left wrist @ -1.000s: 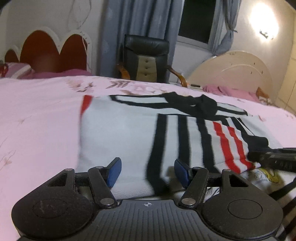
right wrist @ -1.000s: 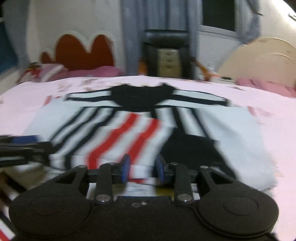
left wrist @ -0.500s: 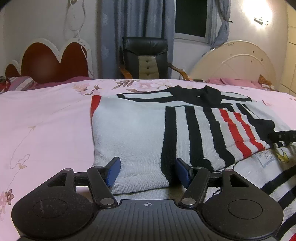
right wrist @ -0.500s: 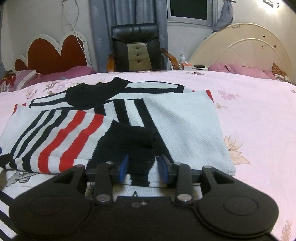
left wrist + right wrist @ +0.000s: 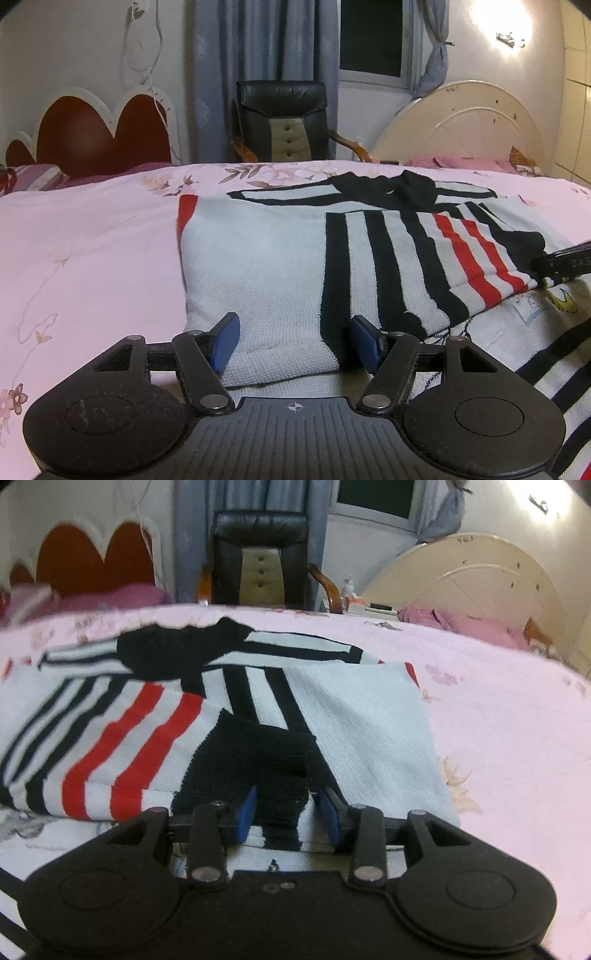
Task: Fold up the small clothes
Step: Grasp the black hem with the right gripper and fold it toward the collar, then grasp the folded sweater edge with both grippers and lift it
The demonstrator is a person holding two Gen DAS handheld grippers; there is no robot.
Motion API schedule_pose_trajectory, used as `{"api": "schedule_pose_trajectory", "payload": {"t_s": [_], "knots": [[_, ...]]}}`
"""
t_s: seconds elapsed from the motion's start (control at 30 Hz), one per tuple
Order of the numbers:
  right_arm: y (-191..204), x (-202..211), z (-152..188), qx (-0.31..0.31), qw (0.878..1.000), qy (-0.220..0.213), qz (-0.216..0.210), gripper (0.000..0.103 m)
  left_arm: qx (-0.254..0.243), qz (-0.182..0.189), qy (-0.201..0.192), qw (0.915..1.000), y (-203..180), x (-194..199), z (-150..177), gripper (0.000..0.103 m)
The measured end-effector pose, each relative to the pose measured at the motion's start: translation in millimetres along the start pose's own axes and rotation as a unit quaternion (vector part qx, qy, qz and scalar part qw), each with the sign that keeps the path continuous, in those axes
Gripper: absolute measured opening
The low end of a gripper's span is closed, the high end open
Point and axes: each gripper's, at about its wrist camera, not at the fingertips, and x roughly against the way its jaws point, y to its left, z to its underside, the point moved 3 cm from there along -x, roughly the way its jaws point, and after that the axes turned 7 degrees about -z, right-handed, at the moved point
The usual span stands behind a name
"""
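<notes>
A small knit sweater (image 5: 280,258), white with black and red stripes and a black collar, lies folded on the pink bed; it also shows in the right wrist view (image 5: 354,716). A striped sleeve with a black cuff (image 5: 251,760) lies folded across its front. My left gripper (image 5: 291,341) is open, its blue pads either side of the sweater's near hem. My right gripper (image 5: 288,810) is open with the black cuff between its pads, not pinched. The right gripper's tip shows at the right edge of the left wrist view (image 5: 565,260).
A second garment, white with black stripes and a cartoon print (image 5: 532,332), lies under the sweater's near edge. The pink floral bedspread (image 5: 92,258) spreads all round. A black chair (image 5: 284,118), a red headboard (image 5: 92,136) and a cream headboard (image 5: 461,125) stand behind.
The right gripper's pads have spread apart around the black cuff, letting it go. The left gripper stays open at the hem. The sweater has settled flat.
</notes>
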Motion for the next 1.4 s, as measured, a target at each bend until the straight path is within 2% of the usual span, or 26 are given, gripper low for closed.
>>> {"api": "schedule_pose_trajectory", "payload": {"t_s": [0.03,0.1,0.13,0.17,0.2,0.3,0.43,0.57,0.7,0.77,0.87,1.0,1.07,1.1,1.17,1.2,1.33,1.4], "knots": [[6,0,-2,0.022,1.0,0.01,0.013,0.038,-0.003,-0.001,0.002,1.0,-1,2,-2,0.068],[15,4,-9,0.06,0.997,0.025,0.038,0.044,-0.006,0.003,0.004,1.0,0,12,-5,0.078],[15,12,-12,0.059,0.997,0.015,0.038,0.054,-0.004,0.006,-0.002,1.0,3,22,-5,0.093],[13,22,-12,0.048,0.998,-0.006,0.027,0.068,-0.001,0.0,-0.007,1.0,6,30,-4,0.1],[9,34,-10,0.03,0.999,-0.026,0.011,0.073,0.0,-0.005,-0.014,0.9999,11,42,-1,0.1],[-5,59,4,-0.02,0.998,-0.043,-0.039,0.065,0.0,-0.012,-0.006,0.9999,26,68,14,0.1],[-22,101,45,-0.056,0.994,-0.059,-0.07,0.062,0.013,-0.028,0.007,0.9995,45,108,45,0.1],[-44,138,93,-0.087,0.991,-0.055,-0.085,0.053,0.039,-0.029,0.031,0.9983,55,150,80,0.1],[-74,177,137,-0.132,0.985,-0.056,-0.094,0.05,0.062,-0.003,0.057,0.9965,52,186,113,0.099],[-87,192,156,-0.149,0.982,-0.05,-0.103,0.05,0.086,0.013,0.066,0.994,51,200,125,0.087],[-98,211,183,-0.146,0.982,-0.044,-0.113,0.05,0.127,0.025,0.077,0.9885,46,218,141,0.086],[-109,216,207,-0.159,0.977,-0.026,-0.142,0.05,0.197,0.067,0.1,0.973,38,228,161,0.086],[-113,213,218,-0.173,0.972,-0.011,-0.156,0.05,0.221,0.074,0.112,0.9661,35,227,168,0.086],[-114,210,222,-0.185,0.968,-0.004,-0.168,0.05,0.226,0.077,0.112,0.9646,34,227,169,0.085],[-115,203,230,-0.213,0.957,0.009,-0.196,0.051,0.229,0.086,0.12,0.9621,33,223,168,0.068],[-117,199,233,-0.226,0.952,0.011,-0.206,0.051,0.232,0.085,0.125,0.9609,33,218,166,0.066],[-122,190,235,-0.287,0.924,0.01,-0.252,0.053,0.267,0.11,0.122,0.9494,38,202,161,0.065],[-118,186,232,-0.285,0.919,0.019,-0.272,0.051,0.28,0.117,0.116,0.9459,37,195,160,0.065]]}}
